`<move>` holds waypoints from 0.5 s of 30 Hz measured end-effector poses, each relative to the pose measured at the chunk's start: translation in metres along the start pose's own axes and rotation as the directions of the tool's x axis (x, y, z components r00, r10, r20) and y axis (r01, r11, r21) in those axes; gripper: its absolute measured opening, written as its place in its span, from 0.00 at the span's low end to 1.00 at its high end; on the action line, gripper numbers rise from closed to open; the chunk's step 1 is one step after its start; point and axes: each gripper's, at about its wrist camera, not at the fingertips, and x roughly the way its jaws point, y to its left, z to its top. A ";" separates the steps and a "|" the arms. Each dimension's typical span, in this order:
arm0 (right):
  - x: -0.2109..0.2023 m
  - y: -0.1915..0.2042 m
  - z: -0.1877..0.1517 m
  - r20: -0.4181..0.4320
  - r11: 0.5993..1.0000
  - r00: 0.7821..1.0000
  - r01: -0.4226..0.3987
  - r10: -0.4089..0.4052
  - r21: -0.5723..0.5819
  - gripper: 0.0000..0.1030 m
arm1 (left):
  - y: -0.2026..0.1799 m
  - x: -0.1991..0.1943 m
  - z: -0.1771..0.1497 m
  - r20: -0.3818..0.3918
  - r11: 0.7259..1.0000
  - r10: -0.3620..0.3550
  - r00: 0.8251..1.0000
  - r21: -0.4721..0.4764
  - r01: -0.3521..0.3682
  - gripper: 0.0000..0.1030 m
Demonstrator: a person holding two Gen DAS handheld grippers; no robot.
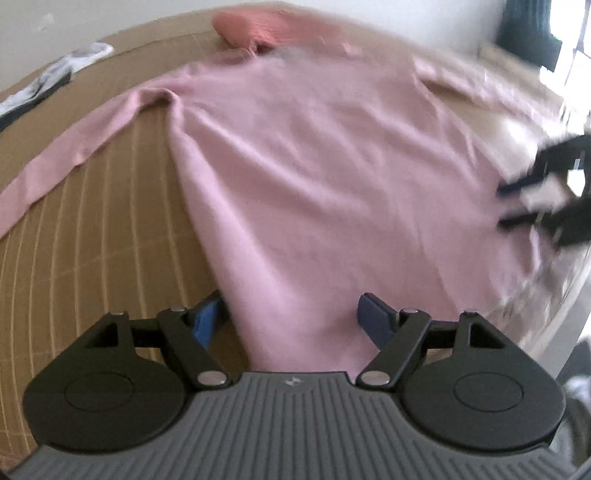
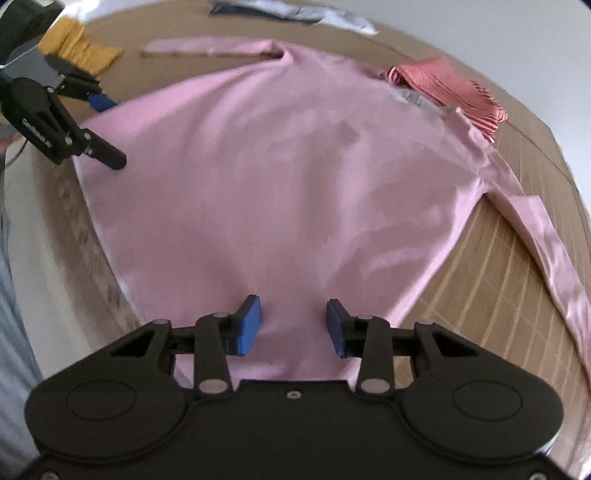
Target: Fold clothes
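Note:
A pink long-sleeved sweater (image 1: pixel 314 177) (image 2: pixel 280 177) lies spread flat on a tan lined bed cover (image 1: pixel 92 258), its sleeves stretched out to both sides. My left gripper (image 1: pixel 291 321) is open over one bottom corner of the sweater, its blue pads (image 1: pixel 207 325) wide apart and straddling the hem. At the other bottom corner my right gripper (image 2: pixel 293 326) is open too, with pink cloth lying between its pads (image 2: pixel 249 325). Each gripper shows in the other's view, the right one (image 1: pixel 503 206) blurred and the left one (image 2: pixel 107 129) open at the sweater's edge.
A salmon ribbed garment (image 1: pixel 251 26) (image 2: pixel 450 96) lies by the sweater's collar. A yellow garment (image 2: pixel 85 48) and white and dark clothes (image 1: pixel 55 81) (image 2: pixel 295 11) sit along the bed's far side. The bed edge (image 2: pixel 48 240) runs beside the hem.

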 end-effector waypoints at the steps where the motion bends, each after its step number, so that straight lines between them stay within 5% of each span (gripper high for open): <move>1: -0.002 -0.005 -0.004 -0.008 1.000 1.000 -0.010 0.010 -0.002 0.39 | -0.005 -0.001 0.001 -0.009 1.000 -0.013 1.000 0.010 0.013 0.80; 4: -0.005 -0.020 -0.017 -0.025 1.000 0.999 -0.028 0.029 0.005 0.39 | -0.016 -0.004 0.000 -0.050 0.994 -0.108 0.993 0.012 0.108 0.83; 10: -0.017 -0.030 -0.045 -0.057 0.999 0.998 -0.029 0.030 0.017 0.39 | -0.042 -0.011 -0.009 -0.091 0.975 -0.173 0.981 0.124 0.184 0.86; 15: -0.036 -0.036 -0.039 0.033 0.998 0.998 -0.052 0.051 0.031 0.40 | -0.020 -0.025 -0.009 -0.045 0.976 -0.190 0.981 0.096 0.193 0.86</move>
